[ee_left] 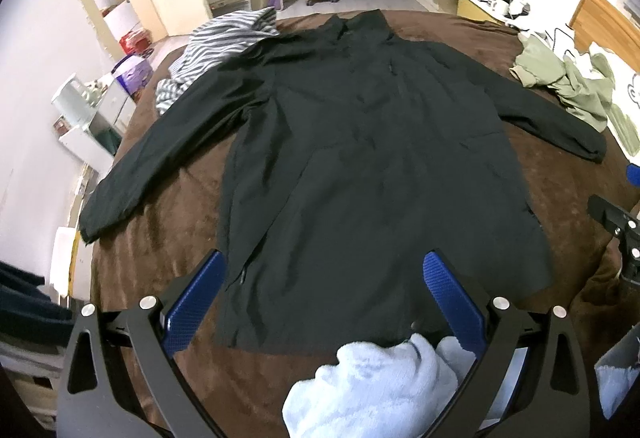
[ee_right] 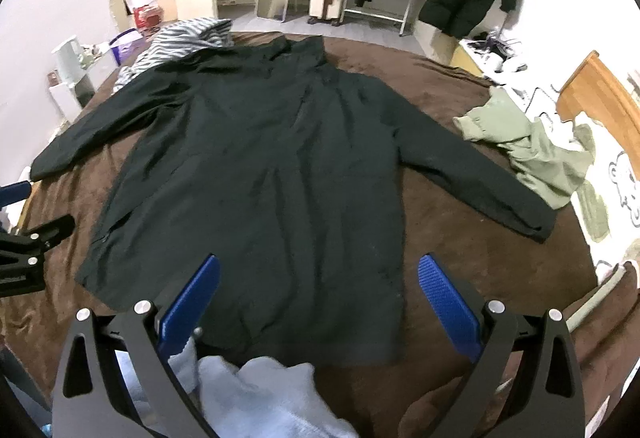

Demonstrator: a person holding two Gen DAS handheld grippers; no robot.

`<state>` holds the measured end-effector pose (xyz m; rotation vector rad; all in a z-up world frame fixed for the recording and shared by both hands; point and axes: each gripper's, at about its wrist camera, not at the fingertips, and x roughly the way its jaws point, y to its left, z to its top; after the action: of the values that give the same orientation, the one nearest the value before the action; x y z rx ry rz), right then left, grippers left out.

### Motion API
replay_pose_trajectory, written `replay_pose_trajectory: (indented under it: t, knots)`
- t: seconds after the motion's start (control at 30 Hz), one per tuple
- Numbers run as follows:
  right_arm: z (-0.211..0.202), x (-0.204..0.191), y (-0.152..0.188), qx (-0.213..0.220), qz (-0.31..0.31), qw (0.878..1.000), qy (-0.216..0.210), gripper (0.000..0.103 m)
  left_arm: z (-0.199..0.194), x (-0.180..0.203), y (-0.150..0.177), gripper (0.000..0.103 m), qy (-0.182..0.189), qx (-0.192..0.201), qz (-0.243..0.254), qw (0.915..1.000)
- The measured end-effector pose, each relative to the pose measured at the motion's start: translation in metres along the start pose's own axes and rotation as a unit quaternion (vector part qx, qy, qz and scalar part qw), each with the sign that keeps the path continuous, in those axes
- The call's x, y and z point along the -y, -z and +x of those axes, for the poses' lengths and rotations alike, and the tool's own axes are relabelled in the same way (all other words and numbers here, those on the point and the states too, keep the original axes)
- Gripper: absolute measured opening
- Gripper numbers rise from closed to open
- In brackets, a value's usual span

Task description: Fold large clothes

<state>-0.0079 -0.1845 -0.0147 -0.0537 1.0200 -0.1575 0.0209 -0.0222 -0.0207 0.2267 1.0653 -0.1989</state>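
Across the brown bed (ee_left: 168,206) the black jacket (ee_left: 360,158) lies flat, sleeves spread. Left gripper (ee_left: 320,278) and right gripper (ee_right: 318,280) both released, empty. Advise pinching one sleeve cuff first, folding inward.

Black jacket (ee_left: 372,158): smooth matt cloth. Brown blanket (ee_left: 172,206): plush. Tongs pads (ee_left: 452,302): blue textured plastic.

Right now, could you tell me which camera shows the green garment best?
The right wrist view: the green garment lies crumpled on the brown blanket, clear of the rim. The left wrist view shows it farther off at the right edge, more distorted.
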Motion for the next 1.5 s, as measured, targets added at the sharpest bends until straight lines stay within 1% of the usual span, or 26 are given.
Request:
replay_pose_trajectory:
  t: [0.2,0.33,0.43,0.6,0.7,0.9,1.03,1.13,1.2,1.27,1.37,1.43,1.5]
  knots:
    - [0.011,0.030,-0.013,0.011,0.023,0.999,0.028,0.097,0.018,0.025,-0.031,0.097,0.016,0.003,0.042,0.9990]
    - [0.026,0.062,-0.025,0.014,0.059,0.997,0.039,0.097,0.039,0.049,-0.058,0.097,0.037,0.003,0.069,0.9969]
    - [0.042,0.087,-0.033,0.013,0.085,0.995,0.048,0.097,0.060,0.070,-0.078,0.097,0.046,0.003,0.093,0.9946]
    - [0.076,0.129,-0.046,0.008,0.130,0.989,0.070,0.097,0.103,0.107,-0.113,0.097,0.069,-0.002,0.120,0.9903]
    - [0.096,0.156,-0.051,0.007,0.156,0.984,0.082,0.097,0.137,0.134,-0.134,0.097,0.081,-0.010,0.139,0.9869]
    - [0.143,0.204,-0.057,-0.004,0.200,0.975,0.101,0.097,0.201,0.174,-0.169,0.097,0.102,-0.031,0.144,0.9837]
    - [0.174,0.231,-0.059,-0.015,0.224,0.968,0.111,0.097,0.235,0.199,-0.187,0.097,0.112,-0.040,0.146,0.9822]
    - [0.197,0.256,-0.054,-0.020,0.272,0.957,0.102,0.097,0.258,0.221,-0.200,0.097,0.120,-0.045,0.146,0.9811]
    - [0.212,0.274,-0.046,-0.020,0.311,0.945,0.101,0.097,0.276,0.239,-0.210,0.097,0.130,-0.049,0.147,0.9793]
    - [0.223,0.290,-0.039,-0.023,0.335,0.936,0.105,0.097,0.289,0.253,-0.217,0.097,0.136,-0.052,0.153,0.9774]
    - [0.245,0.314,-0.025,-0.041,0.362,0.923,0.126,0.097,0.311,0.278,-0.227,0.097,0.132,-0.048,0.170,0.9754]
    - [0.255,0.330,-0.017,-0.049,0.368,0.918,0.142,0.097,0.328,0.294,-0.232,0.097,0.136,-0.050,0.177,0.9734]
    - [0.261,0.343,-0.009,-0.050,0.373,0.914,0.153,0.097,0.343,0.301,-0.236,0.097,0.144,-0.057,0.174,0.9726]
